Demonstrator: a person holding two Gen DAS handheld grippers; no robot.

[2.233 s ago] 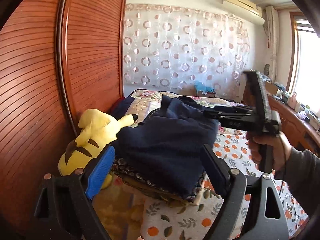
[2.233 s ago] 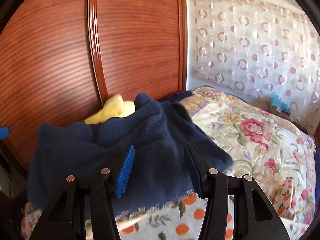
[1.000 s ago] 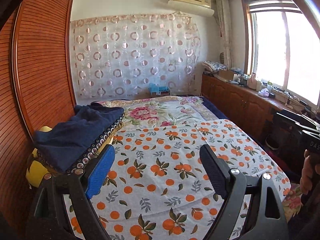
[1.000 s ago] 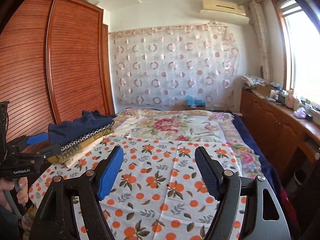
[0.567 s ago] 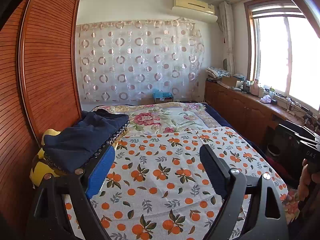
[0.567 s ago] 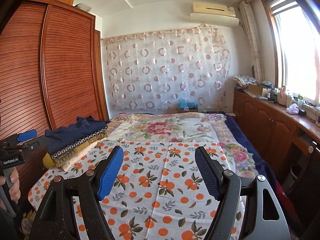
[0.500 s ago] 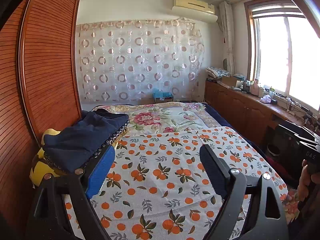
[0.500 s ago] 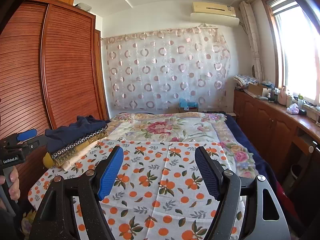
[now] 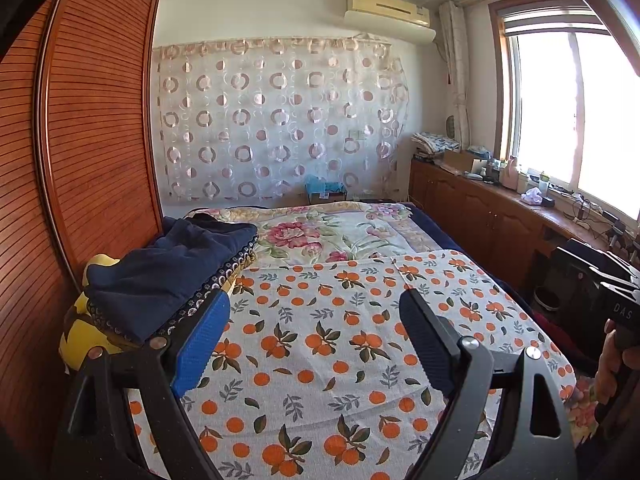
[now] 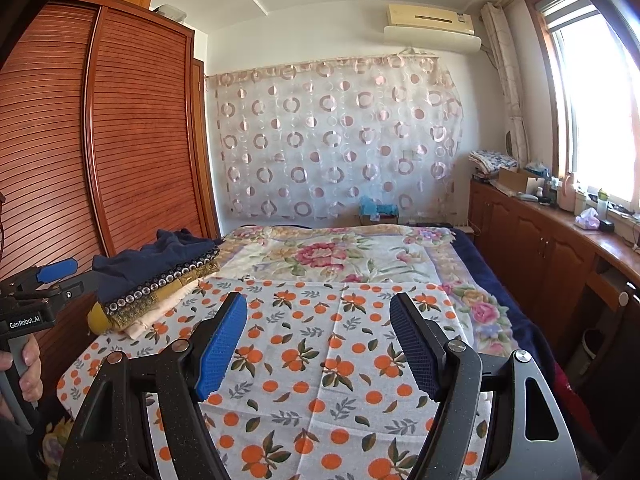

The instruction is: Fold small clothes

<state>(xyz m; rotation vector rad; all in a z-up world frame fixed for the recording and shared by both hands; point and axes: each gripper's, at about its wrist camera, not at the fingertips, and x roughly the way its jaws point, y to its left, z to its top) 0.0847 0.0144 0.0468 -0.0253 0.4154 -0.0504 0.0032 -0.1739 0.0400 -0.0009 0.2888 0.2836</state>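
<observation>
- Across the whole lower half of both views runs the bed (image 9: pixel 352 240), and spread on its near part is a white sheet with oranges and leaves (image 10: pixel 320 344), lying flat and bare in the middle.
- Along the left stands a tall slatted wooden wardrobe (image 10: pixel 132 128); a sheer curtain with ring patterns (image 9: pixel 280 120) covers the far wall.
- Over on the right, a wooden desk (image 10: pixel 560 240) runs under the bright window (image 9: pixel 568 108), crowded with bottles and boxes.
- At the bed's left edge, hard by the wardrobe, sits the stack of folded clothes (image 10: pixel 156 292): a navy blue garment (image 9: pixel 168 276) on top, a dark piece with a dotted trim under it, then mustard and cream layers.
- Beneath that stack, a yellow plush toy (image 9: pixel 80 336) peeks out in the left wrist view.
- And the left gripper (image 9: pixel 312 340) hangs over the orange sheet, jaws spread wide, nothing between them.
- Same for the right gripper (image 10: pixel 320 340): jaws parted, nothing in them, aimed at the bare sheet well apart from the stack.
- Each camera catches the other tool at its frame edge, a hand (image 10: pixel 24 368) wrapped round the handle.
</observation>
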